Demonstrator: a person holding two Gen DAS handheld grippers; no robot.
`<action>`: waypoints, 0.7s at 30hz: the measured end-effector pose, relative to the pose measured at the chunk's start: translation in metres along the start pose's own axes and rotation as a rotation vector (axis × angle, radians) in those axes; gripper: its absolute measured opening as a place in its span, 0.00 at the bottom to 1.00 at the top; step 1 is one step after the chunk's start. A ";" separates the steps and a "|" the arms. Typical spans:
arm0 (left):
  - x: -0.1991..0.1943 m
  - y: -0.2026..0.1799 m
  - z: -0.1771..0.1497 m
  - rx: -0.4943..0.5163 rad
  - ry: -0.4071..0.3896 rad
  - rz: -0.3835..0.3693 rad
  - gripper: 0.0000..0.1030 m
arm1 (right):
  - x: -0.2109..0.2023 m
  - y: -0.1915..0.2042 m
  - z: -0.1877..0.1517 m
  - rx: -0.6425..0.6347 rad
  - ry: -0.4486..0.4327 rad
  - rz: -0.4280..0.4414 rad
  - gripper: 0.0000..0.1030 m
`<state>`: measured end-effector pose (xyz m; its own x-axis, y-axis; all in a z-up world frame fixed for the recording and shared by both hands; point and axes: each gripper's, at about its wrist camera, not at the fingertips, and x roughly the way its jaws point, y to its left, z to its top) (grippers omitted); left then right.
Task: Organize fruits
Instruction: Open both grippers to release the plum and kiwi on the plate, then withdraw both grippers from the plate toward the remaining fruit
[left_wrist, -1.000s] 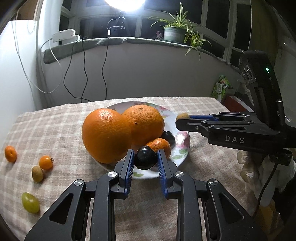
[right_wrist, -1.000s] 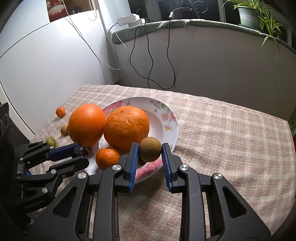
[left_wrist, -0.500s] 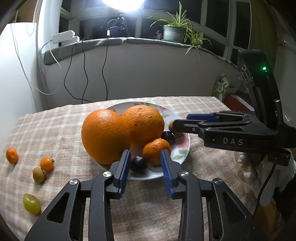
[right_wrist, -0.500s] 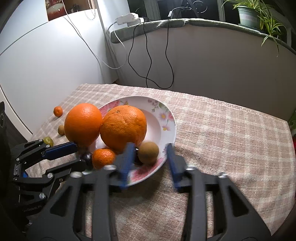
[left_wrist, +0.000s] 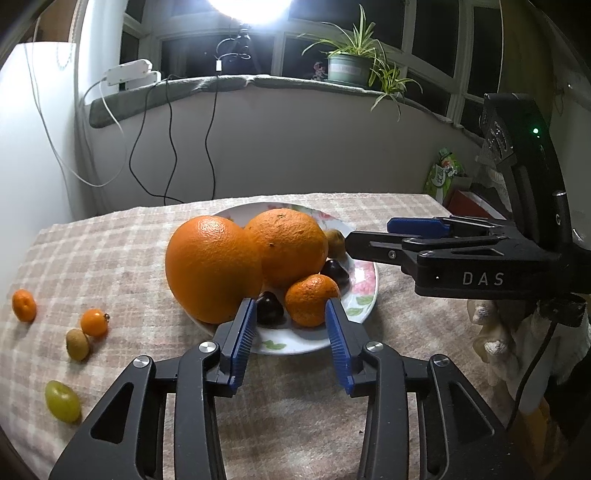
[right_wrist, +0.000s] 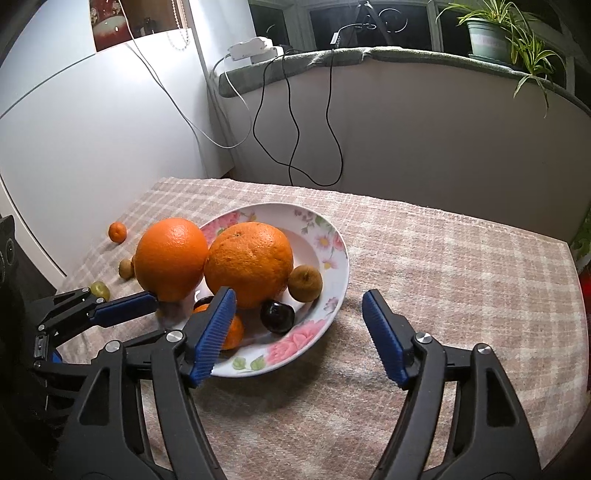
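A flowered plate (left_wrist: 364, 295) (right_wrist: 332, 291) holds two big oranges (left_wrist: 212, 267) (right_wrist: 248, 264), a small mandarin (left_wrist: 312, 300), two dark plums (left_wrist: 269, 312) (right_wrist: 277, 315) and a brown kiwi (right_wrist: 305, 283). My left gripper (left_wrist: 290, 332) is open and empty at the plate's near rim. My right gripper (right_wrist: 297, 326) is open and empty, just back from the plate; it shows from the side in the left wrist view (left_wrist: 424, 240). Loose on the cloth lie a small mandarin (left_wrist: 24, 305), a kumquat (left_wrist: 94, 322), a small kiwi (left_wrist: 77, 344) and a green grape (left_wrist: 62, 401).
The checked cloth (right_wrist: 443, 280) covers the table up to a white wall at the left and a grey ledge behind. Cables hang from the ledge (left_wrist: 170, 147). A potted plant (left_wrist: 349, 66) stands on the sill. A green packet (left_wrist: 443, 175) sits at the far right.
My left gripper let go of the dark plum onto the plate and opened. My right gripper let go of the brown kiwi onto the plate, opened wide and drew back.
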<state>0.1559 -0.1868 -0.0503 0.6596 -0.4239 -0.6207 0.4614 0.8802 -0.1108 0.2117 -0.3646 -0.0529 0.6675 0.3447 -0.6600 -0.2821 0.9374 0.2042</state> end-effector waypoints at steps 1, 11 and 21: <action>0.000 0.000 0.000 0.000 0.000 0.000 0.36 | -0.001 0.000 0.000 0.000 0.000 -0.001 0.72; -0.010 0.005 0.000 -0.018 -0.017 -0.007 0.37 | -0.007 0.006 0.002 0.002 -0.010 -0.003 0.72; -0.030 0.023 -0.005 -0.055 -0.039 0.006 0.37 | -0.014 0.037 0.007 -0.039 -0.022 0.015 0.72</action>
<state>0.1440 -0.1526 -0.0387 0.6856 -0.4257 -0.5906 0.4248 0.8927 -0.1503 0.1970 -0.3348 -0.0313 0.6779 0.3598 -0.6410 -0.3186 0.9297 0.1849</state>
